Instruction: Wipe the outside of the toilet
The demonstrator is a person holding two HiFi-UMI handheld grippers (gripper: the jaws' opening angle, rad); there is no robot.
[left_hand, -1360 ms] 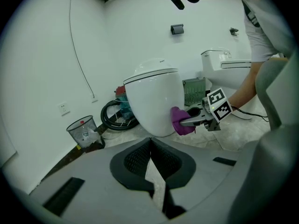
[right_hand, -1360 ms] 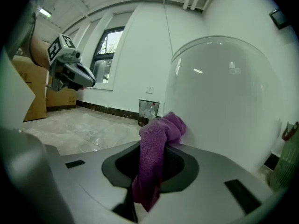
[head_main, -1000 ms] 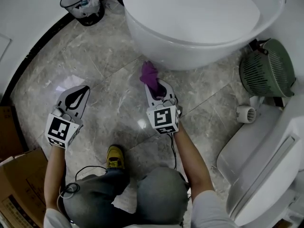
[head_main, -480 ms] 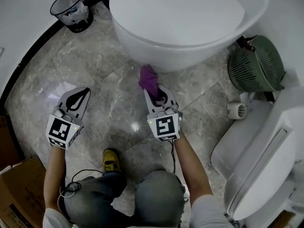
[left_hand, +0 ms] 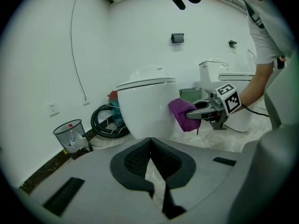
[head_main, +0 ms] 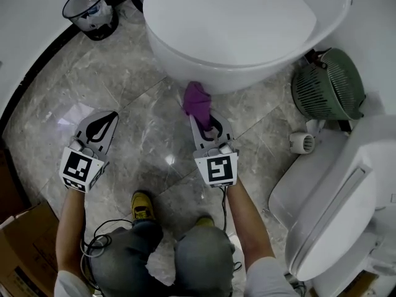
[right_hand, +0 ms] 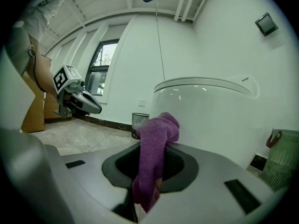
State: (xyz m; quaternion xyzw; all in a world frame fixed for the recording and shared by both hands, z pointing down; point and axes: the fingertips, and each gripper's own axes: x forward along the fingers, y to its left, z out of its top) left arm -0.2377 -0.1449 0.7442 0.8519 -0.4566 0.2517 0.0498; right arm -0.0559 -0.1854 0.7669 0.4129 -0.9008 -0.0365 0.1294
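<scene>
toilet (head_main: pixel 247 54) beside purple cloth (head_main: pixel 197 98) in right claw (head_main: pixel 205 119)

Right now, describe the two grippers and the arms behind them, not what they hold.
Both the left gripper and the right gripper are light grey wedges with black, textured jaw pads. Each carries a white cube printed with black square markers at its rear. Thin black cables trail back toward the person, who wears short white sleeves.

Bare floor (head_main: pixel 148 135) lies open between my left claw (head_main: pixel 105 121) and right claw (head_main: pixel 204 115). Just ahead of the right claw's cloth (head_main: pixel 197 99), the toilet (head_main: pixel 210 60) blocks the way. A green basket (head_main: pixel 327 84) and second toilet (head_main: pixel 334 197) crowd the floor's right edge.
</scene>
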